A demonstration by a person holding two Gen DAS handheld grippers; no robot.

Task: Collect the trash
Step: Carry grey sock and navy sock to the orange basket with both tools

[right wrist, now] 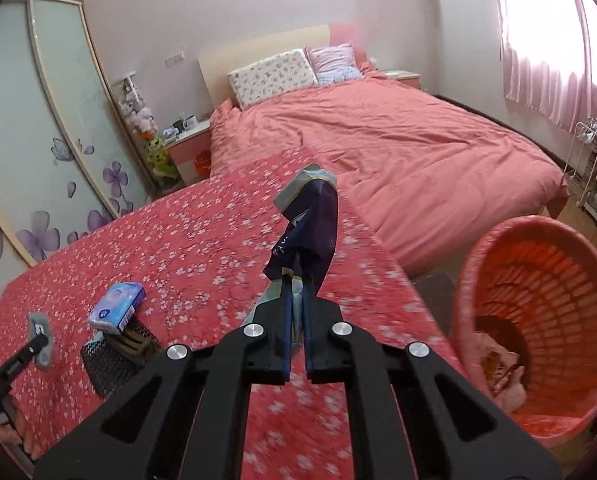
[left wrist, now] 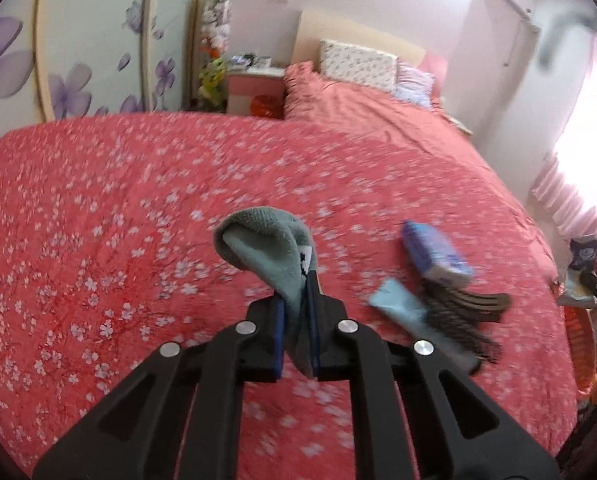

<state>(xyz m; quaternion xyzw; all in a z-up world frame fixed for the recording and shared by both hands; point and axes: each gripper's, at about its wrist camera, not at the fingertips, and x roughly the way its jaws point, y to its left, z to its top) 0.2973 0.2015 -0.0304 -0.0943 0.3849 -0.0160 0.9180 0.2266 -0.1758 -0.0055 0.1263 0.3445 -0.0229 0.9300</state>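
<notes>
tissue pack (right wrist: 116,312) on comb (right wrist: 132,342), on bed (right wrist: 178,248) | basket (right wrist: 538,320) right of bed

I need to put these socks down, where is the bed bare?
Bare floral bedspread lies between the wardrobe doors and the grey sock. It is crowded around the blue tissue pack, pale tube and dark mesh item.

Basket (right wrist: 538,320) cut by right edge; contents blurred; brush (left wrist: 458,320) partly under tissue pack (left wrist: 434,254).
</notes>
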